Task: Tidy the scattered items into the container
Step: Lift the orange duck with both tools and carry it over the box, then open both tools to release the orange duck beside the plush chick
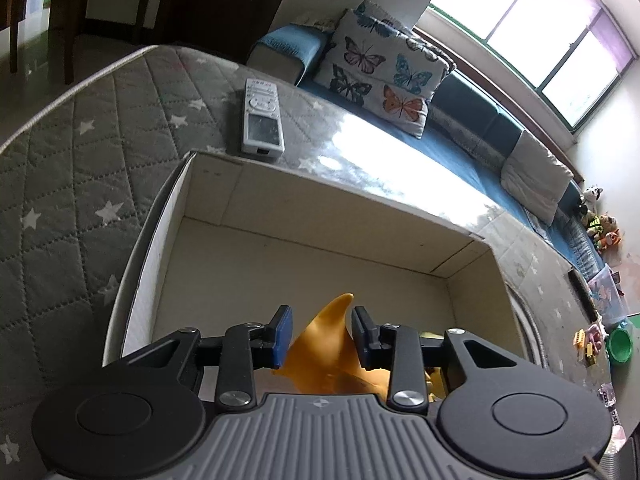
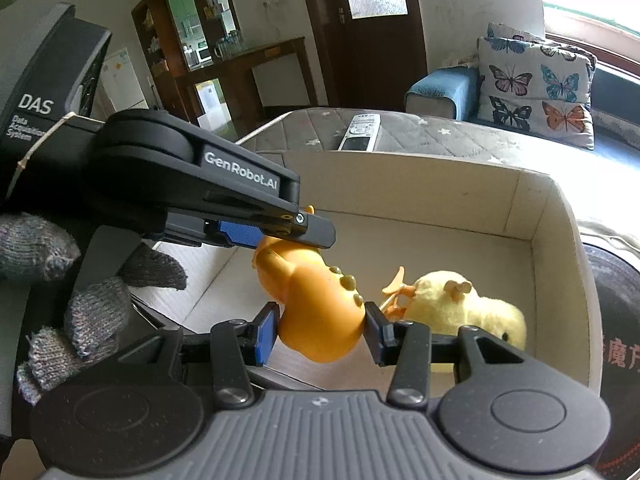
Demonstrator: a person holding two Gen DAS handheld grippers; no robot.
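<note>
Living room with a sofa, a butterfly cushion point(image 1: 380, 68) and a bright window; nearer, a grey quilted mat point(image 1: 72, 168) with white stars, carrying an open cardboard box point(image 1: 208, 200).

Inside the box already: a yellow plush chick point(image 2: 468, 308), lying near the right wall.

Above the box floor, low between its walls: an orange toy point(image 2: 316, 300) with dark bumps along its back, carried by both tools at once. Right gripper point(image 2: 320, 336) clamped across the thick body, blue pads pressing on either side. Left gripper point(image 1: 322, 332) pinching the thin pointed end, narrowed onto it; from the right wrist view, seen side-on with its pad against the orange plastic. Below that tool, a gloved hand point(image 2: 80, 312) in grey knit.

By the look of it, roughly midway through. One item in, a second hanging over the box and not yet set down. Still out on the mat: a white remote point(image 1: 262, 116), just beyond the far wall of the box. Further off at the right edge, a green bowl point(image 1: 620, 344) and small toys, too small to tell whether part of the job.

Next, probably: lowering the orange toy beside the chick, letting go with both, then fetching the remote.
</note>
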